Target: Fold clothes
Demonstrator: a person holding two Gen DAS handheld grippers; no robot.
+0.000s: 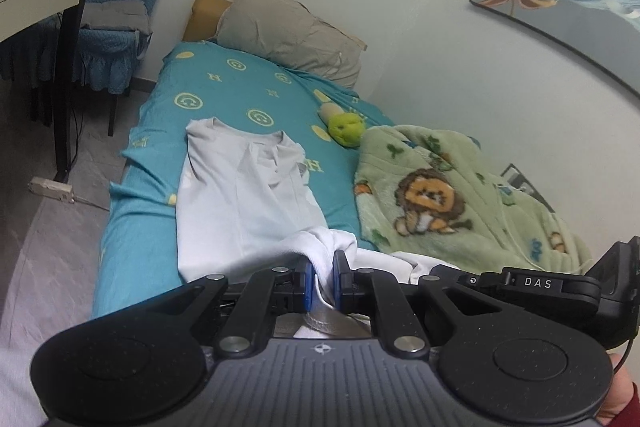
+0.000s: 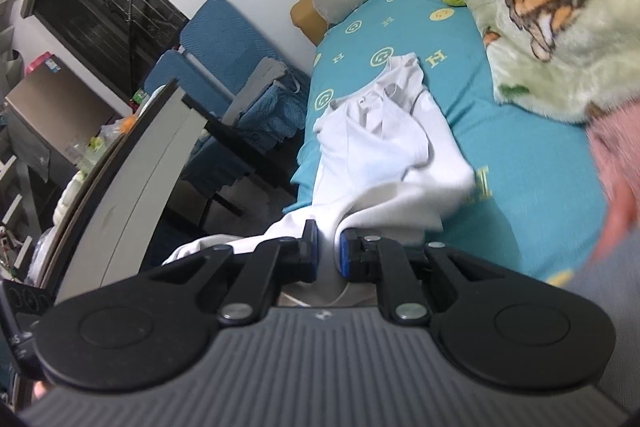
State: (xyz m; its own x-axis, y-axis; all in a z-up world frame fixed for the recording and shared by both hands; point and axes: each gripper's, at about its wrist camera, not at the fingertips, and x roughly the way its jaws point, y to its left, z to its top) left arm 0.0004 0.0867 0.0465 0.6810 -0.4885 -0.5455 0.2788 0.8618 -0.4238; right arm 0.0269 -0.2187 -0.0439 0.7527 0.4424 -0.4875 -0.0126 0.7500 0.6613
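One white shirt (image 1: 244,203) is lying lengthwise on the bed (image 1: 224,83), its long axis running along the mattress from the near edge toward the pillow (image 1: 288,31), with the collar end pointing at the pillow and the hem end gathered up at the near side. Two grippers are working it: the left gripper (image 1: 323,277) is clamping a bunched fold of the hem between its blue pads (image 1: 307,281), jaws nearly together on the cloth, and the right gripper (image 2: 329,251) is pinching another bunch of the same hem in the same way, the white cloth rising in a ridge between its fingers. The shirt is thin, soft knit, creased and rumpled near the neck, smoother along the middle. Under it one teal sheet is stretching over the bed, printed with pale yellow smiley rings and letters. One grey pillow, wrinkled, is leaning against the wall over one tan cushion (image 1: 204,19). One green fleece blanket (image 1: 448,195), fluffy and printed with cartoon lions, is heaped beside the shirt on the wall side, apart from it. One round yellow-green plush toy (image 1: 346,129) is sitting just beyond the blanket's edge. Chairs (image 2: 224,67) covered in blue quilted fabric are standing beside the bed, next to one pale table (image 2: 132,163).
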